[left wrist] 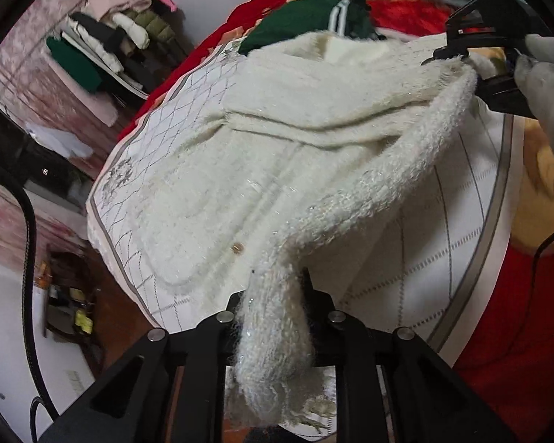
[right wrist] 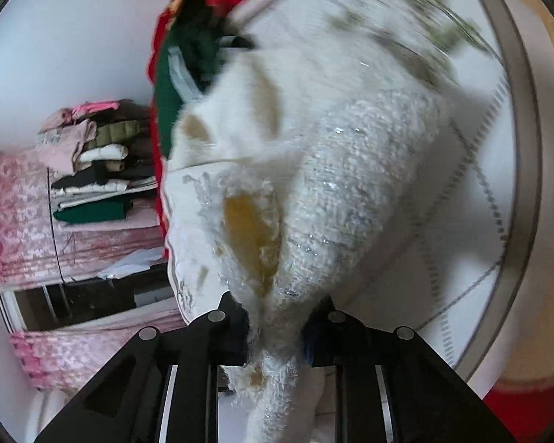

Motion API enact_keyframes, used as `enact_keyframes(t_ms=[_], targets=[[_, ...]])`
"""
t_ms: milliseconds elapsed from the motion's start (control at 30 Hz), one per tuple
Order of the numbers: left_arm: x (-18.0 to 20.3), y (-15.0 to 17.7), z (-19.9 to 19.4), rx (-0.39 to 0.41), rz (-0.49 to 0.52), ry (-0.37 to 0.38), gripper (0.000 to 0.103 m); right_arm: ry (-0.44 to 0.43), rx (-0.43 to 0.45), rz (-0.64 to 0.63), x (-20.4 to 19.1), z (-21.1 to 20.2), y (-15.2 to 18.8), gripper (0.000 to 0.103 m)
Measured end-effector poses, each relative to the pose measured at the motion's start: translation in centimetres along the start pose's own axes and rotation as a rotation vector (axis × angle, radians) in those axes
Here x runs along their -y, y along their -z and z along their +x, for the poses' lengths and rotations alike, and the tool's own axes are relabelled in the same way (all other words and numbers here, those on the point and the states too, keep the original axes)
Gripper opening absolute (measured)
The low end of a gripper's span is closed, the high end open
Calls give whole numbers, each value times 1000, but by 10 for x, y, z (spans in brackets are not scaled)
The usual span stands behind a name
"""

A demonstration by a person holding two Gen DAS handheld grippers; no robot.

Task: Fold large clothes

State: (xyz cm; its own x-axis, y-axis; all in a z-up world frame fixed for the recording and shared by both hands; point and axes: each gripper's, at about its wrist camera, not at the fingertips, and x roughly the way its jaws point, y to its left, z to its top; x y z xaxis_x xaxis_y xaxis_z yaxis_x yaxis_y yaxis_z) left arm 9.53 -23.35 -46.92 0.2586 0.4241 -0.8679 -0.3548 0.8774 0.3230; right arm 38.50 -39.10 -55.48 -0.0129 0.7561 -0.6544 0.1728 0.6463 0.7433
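A big fluffy white cardigan (left wrist: 277, 155) is lying on a white quilted cover (left wrist: 443, 258) on top of a red blanket (left wrist: 517, 332) on the bed. The left gripper (left wrist: 273, 295) is pinching the end of one sleeve (left wrist: 351, 214), and the fuzzy cuff is hanging down between its fingers. The right gripper (right wrist: 277, 317) is pinching another part of the cardigan tight, and in the left view it is showing up at the far top corner, holding the other end of that same sleeve. So the fold looks like it is in the sleeve step: the sleeve is being held up at both ends. Next, both hands probably need to carry the sleeve across the body of the cardigan, lay it flat, and only then let go. If one hand pulls too hard, the whole cardigan may be sliding out of shape. A folded green top (left wrist: 306, 18) is sitting behind it. No brand, label or writing is showing that can be read.
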Motion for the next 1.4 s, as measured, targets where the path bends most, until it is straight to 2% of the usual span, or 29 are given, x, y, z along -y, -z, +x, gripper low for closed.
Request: enact_keyframes(t_ms=[167, 267, 300, 367, 567, 667, 700, 767, 800, 833, 867, 900, 933, 967, 1000, 1067, 1100, 1133, 1167, 1200, 1300, 1400], targets=[[-71, -35, 13, -14, -74, 67, 14, 94, 12, -96, -91, 20, 5, 21], [-112, -58, 33, -35, -112, 95, 15, 165, 6, -139, -145, 53, 2, 21], [-123, -64, 40, -40, -125, 101, 15, 178, 3, -144, -151, 59, 2, 21], [-151, -79, 62, -62, -148, 121, 15, 231, -3, -164, -185, 93, -4, 21], [-227, -108, 131, -106, -232, 142, 20, 356, -39, -194, -243, 192, -18, 21], [-258, -115, 180, -186, -277, 191, 20, 439, -63, -197, -261, 246, -22, 21], [-266, -116, 194, -209, -299, 207, 23, 465, -82, -184, -264, 269, -25, 21], [-285, -112, 221, -261, -360, 240, 31, 497, -109, -176, -258, 288, -26, 25], [-290, -110, 229, -277, -378, 247, 40, 501, -121, -168, -257, 298, -26, 27], [-298, -107, 238, -292, -399, 245, 52, 490, -126, -162, -258, 303, -27, 34], [-305, -103, 244, -306, -419, 231, 59, 475, -128, -158, -258, 305, -28, 40], [-311, -100, 246, -312, -431, 225, 71, 435, -136, -157, -260, 306, -29, 43], [-318, -96, 248, -317, -455, 227, 74, 394, -145, -155, -260, 304, -30, 46], [-327, -90, 250, -324, -482, 222, 76, 321, -160, -154, -259, 299, -31, 46], [-333, -84, 251, -335, -504, 220, 83, 223, -182, -154, -257, 290, -32, 46], [-339, -77, 249, -343, -535, 224, 85, 68, -189, -148, -249, 265, -32, 49], [-340, -77, 249, -342, -537, 222, 86, 41, -177, -146, -244, 254, -32, 50], [-338, -77, 248, -339, -531, 217, 86, 22, -143, -139, -234, 232, -33, 58], [-333, -77, 249, -338, -516, 209, 86, 20, -108, -129, -225, 213, -34, 66], [-327, -79, 252, -345, -501, 201, 86, 48, -48, -117, -208, 184, -36, 68], [-315, -82, 272, -363, -467, 154, 88, 186, 59, -81, -167, 136, -40, 68], [-308, -88, 295, -381, -465, 145, 93, 259, 90, -12, -115, 118, -55, 68]])
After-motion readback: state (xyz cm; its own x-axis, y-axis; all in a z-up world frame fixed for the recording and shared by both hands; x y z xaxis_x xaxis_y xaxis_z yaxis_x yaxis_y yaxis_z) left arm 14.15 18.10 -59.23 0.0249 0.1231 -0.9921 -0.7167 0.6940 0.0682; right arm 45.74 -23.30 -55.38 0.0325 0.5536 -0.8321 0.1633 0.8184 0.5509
